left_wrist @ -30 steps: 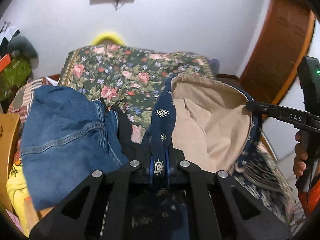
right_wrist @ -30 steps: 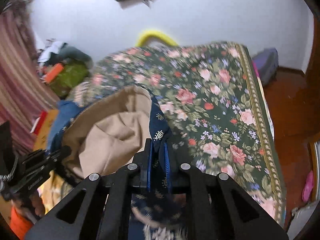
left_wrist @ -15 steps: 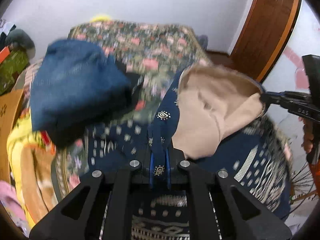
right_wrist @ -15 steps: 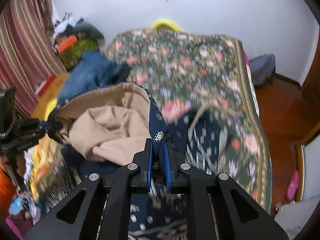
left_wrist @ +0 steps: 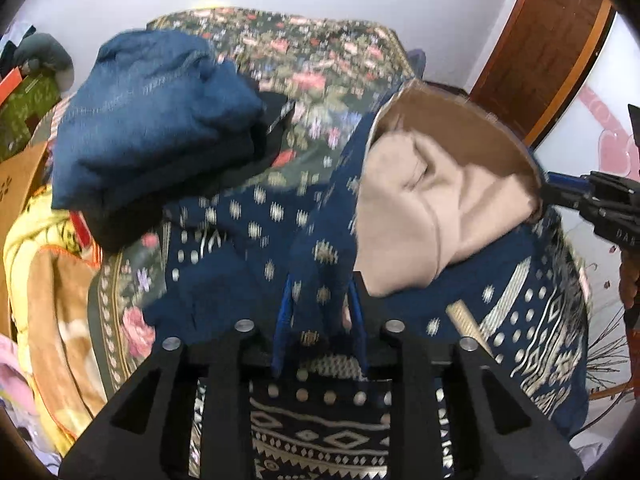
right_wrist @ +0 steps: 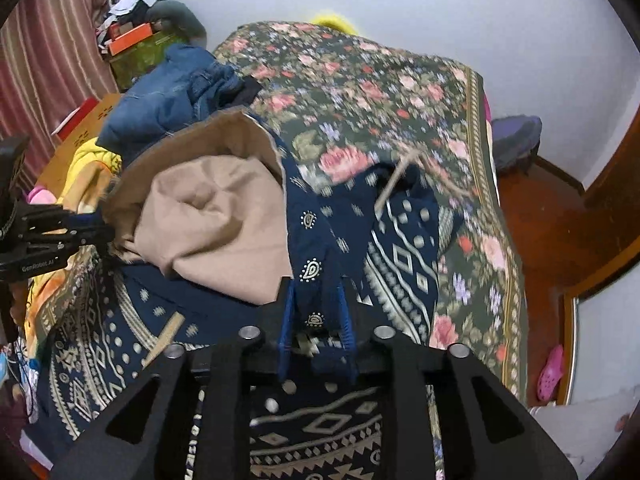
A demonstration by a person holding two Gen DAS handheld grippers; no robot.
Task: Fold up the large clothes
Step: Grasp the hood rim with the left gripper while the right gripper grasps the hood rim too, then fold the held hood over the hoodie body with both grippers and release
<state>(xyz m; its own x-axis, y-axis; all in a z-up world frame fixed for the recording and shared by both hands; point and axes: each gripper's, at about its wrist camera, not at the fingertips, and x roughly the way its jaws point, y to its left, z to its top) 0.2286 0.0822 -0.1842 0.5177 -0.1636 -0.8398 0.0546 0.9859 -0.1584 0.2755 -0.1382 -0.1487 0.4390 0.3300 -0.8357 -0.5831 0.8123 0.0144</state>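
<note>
garment [left_wrist: 520, 320]: navy with cream dots, diamonds, zigzag bands | lining [left_wrist: 416, 216]: plain beige-tan | bedspread [right_wrist: 400, 92]: dark green, pink and red roses, gold patterned border | jeans [left_wrist: 152, 120]: blue denim | blanket [left_wrist: 60, 280]: yellow and tan | curtain [right_wrist: 52, 40]: maroon with pale stripes | door [left_wrist: 560, 40]: reddish-brown wood | wall [right_wrist: 440, 0]: white

The left gripper [left_wrist: 318, 320] points forward, and its blue fingers [left_wrist: 282, 320] are pinched tight on a fold of the dark blue cloth [left_wrist: 320, 248]. The right gripper [right_wrist: 316, 316] is the same, with its blue fingers [right_wrist: 288, 316] squeezed on another edge of that cloth. Each gripper shows up in the other's view, off to the side, reaching in toward the middle at about the same height.
</note>
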